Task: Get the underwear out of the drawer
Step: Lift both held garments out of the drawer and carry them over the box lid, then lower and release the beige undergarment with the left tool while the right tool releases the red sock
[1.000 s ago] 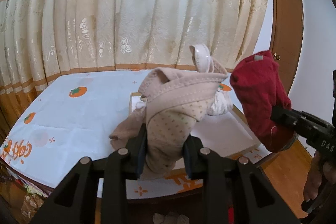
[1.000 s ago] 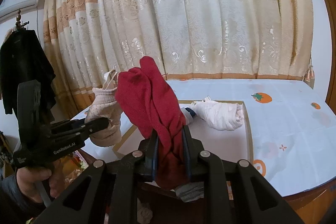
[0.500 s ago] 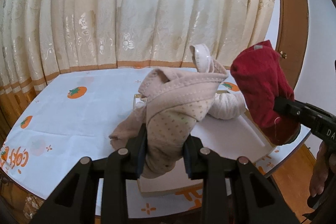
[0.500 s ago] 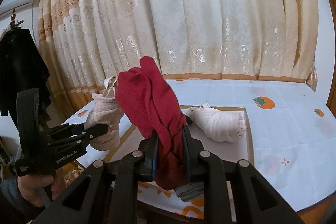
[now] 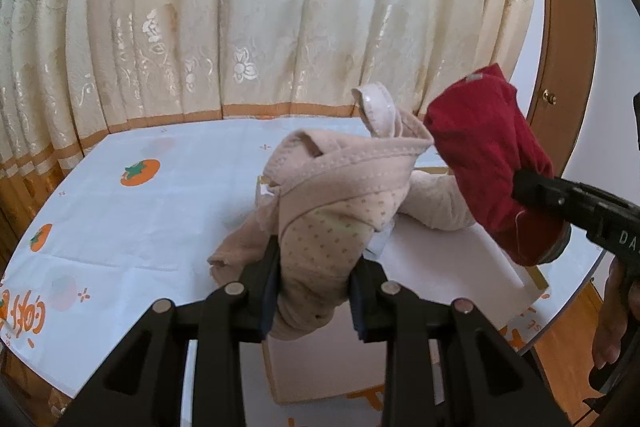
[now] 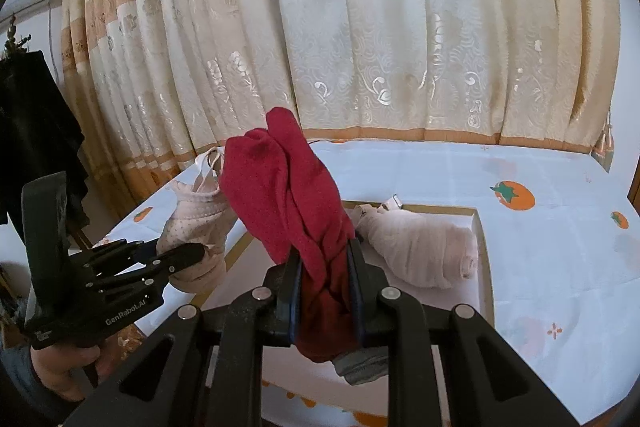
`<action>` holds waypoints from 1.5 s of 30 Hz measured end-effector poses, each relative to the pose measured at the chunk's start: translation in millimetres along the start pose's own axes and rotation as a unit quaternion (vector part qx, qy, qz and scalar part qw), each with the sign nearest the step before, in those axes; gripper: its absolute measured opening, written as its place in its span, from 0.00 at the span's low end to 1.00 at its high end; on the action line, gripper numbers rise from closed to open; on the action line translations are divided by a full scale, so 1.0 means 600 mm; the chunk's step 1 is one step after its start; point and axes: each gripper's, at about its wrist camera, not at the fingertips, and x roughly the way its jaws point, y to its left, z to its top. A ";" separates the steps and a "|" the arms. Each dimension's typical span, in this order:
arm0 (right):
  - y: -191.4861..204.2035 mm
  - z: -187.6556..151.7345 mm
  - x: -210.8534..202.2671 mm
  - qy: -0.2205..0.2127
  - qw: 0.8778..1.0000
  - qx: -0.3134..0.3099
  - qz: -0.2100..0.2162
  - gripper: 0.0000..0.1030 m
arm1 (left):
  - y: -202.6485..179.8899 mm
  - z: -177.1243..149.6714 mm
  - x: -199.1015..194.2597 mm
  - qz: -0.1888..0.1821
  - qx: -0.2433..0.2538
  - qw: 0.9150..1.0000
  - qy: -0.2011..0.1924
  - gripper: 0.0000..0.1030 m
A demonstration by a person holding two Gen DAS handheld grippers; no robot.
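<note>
The left gripper (image 5: 314, 291) clamped a beige dotted undergarment (image 5: 336, 195), the right gripper (image 6: 322, 291) a red one (image 6: 288, 187), both lifted clear above the white drawer (image 6: 482, 251), apparently for carrying away. A rolled pale garment (image 6: 420, 251) lay inside, near the drawer's far edge, on the persimmon-print tablecloth (image 6: 540, 227).

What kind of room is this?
Probably a bedroom at home: long patterned curtains, a wooden door, a tablecloth with orange fruit, and dark clothes hanging up.
</note>
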 end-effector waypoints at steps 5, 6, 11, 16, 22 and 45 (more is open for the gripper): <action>-0.009 0.007 0.018 0.008 1.000 0.001 -0.004 0.21 | 0.000 0.005 0.017 0.003 0.004 1.000 0.008 0.27; -0.011 0.008 0.022 0.010 1.000 0.002 -0.005 0.21 | 0.000 0.007 0.020 0.003 0.004 1.000 0.009 0.27; -0.022 0.020 0.044 0.020 1.000 0.004 -0.008 0.21 | 0.002 0.020 0.037 -0.003 0.000 1.000 0.018 0.27; -0.019 0.030 0.057 0.024 1.000 0.001 -0.012 0.21 | 0.010 0.034 0.052 -0.007 -0.016 1.000 0.025 0.27; -0.020 0.048 0.086 0.034 0.999 0.011 -0.009 0.21 | 0.014 0.046 0.072 -0.005 -0.022 0.999 0.032 0.27; -0.055 0.064 0.219 0.112 0.992 0.055 -0.018 0.21 | 0.017 0.067 0.186 0.008 -0.023 0.996 0.088 0.27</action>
